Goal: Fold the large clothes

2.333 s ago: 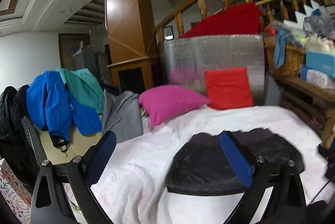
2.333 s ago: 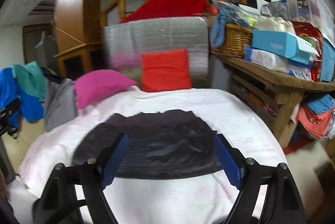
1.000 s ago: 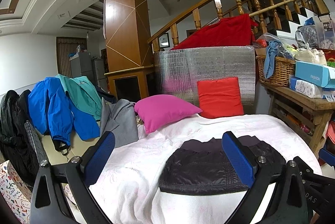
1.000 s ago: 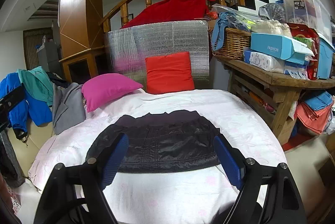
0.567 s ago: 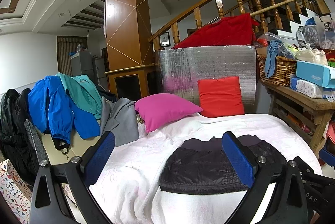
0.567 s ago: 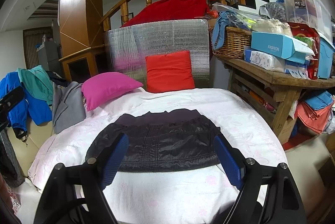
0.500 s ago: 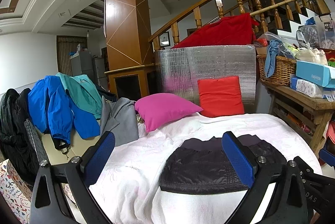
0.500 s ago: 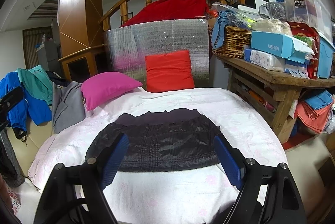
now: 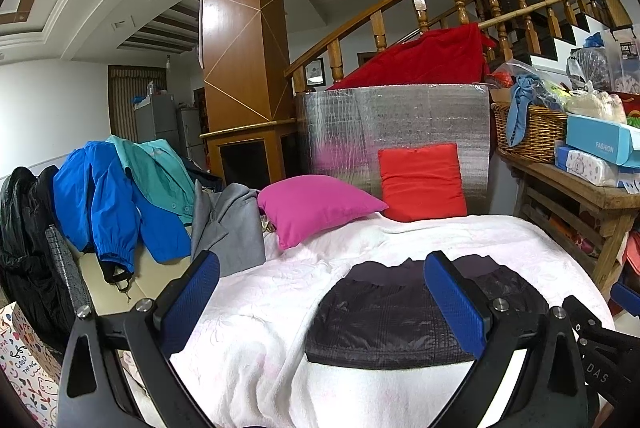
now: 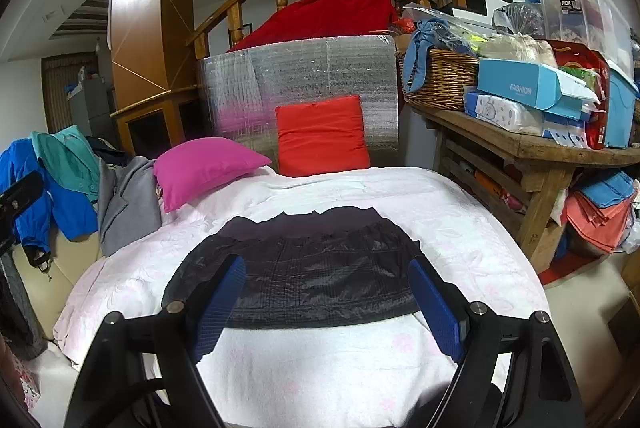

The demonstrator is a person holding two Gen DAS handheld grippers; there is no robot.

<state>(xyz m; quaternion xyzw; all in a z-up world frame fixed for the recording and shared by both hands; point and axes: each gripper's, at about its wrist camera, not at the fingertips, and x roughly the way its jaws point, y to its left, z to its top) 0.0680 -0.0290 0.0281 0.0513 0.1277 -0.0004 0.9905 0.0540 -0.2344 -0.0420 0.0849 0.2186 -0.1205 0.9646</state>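
Garment: a dark quilted jacket [image 10: 316,276] is lying folded into a compact rectangle on the white blanket [image 10: 460,228], its near edge running straight across and a matte collar or hem band showing along its far edge.
Left gripper: the left gripper [image 9: 320,304] is hovering above the blanket's near left side, jaws spread wide and carrying nothing; the jacket is sitting toward its right finger.
Right gripper: the right gripper [image 10: 324,302] is hanging squarely over the jacket's near edge, jaws parted about as wide as the fold and gripping nothing.
Handling: the shell is looking shiny and thin, so it is likely light, soft and slippery, with padding that may be springing the fold back open.
Where to hold: the two near corners, pinched through all layers, are looking like the safest grip; a bite on the top layer alone would probably be peeling it off.
Surroundings: a magenta pillow [image 10: 204,167] and a red cushion [image 10: 322,135] are resting beyond the jacket, well apart from it; more coats [image 9: 120,195] are waiting draped at far left.
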